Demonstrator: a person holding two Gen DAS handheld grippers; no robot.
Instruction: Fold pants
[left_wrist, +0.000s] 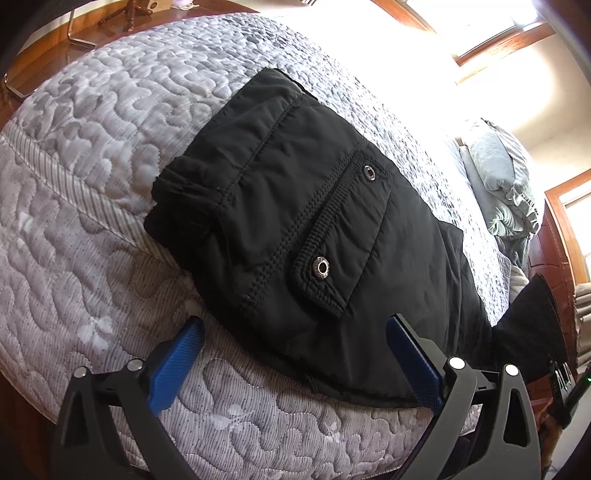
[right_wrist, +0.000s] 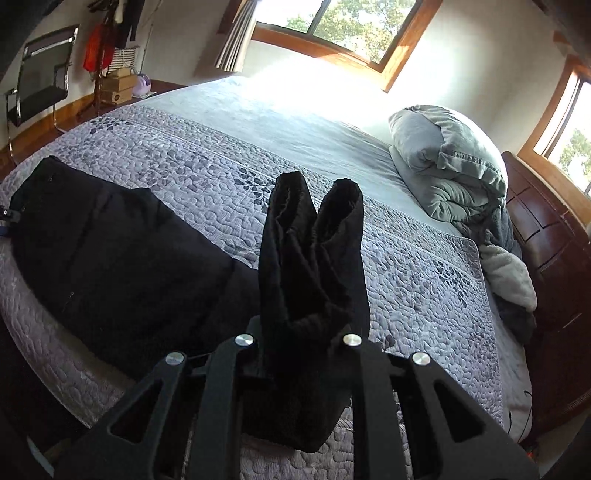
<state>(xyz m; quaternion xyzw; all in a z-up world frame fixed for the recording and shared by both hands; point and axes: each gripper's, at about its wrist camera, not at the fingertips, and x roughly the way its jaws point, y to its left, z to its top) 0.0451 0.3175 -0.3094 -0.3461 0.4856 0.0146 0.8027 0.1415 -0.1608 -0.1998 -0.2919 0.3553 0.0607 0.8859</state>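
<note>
The black pants lie flat on the quilted bed near its edge, waist end toward my left side, a flapped pocket with two metal snaps facing up. Their two leg ends are bunched together and lifted off the bed, cuffs standing up side by side.

Black pants, silver snaps; grey quilted leaf-print bedspread; blue pads
</note>
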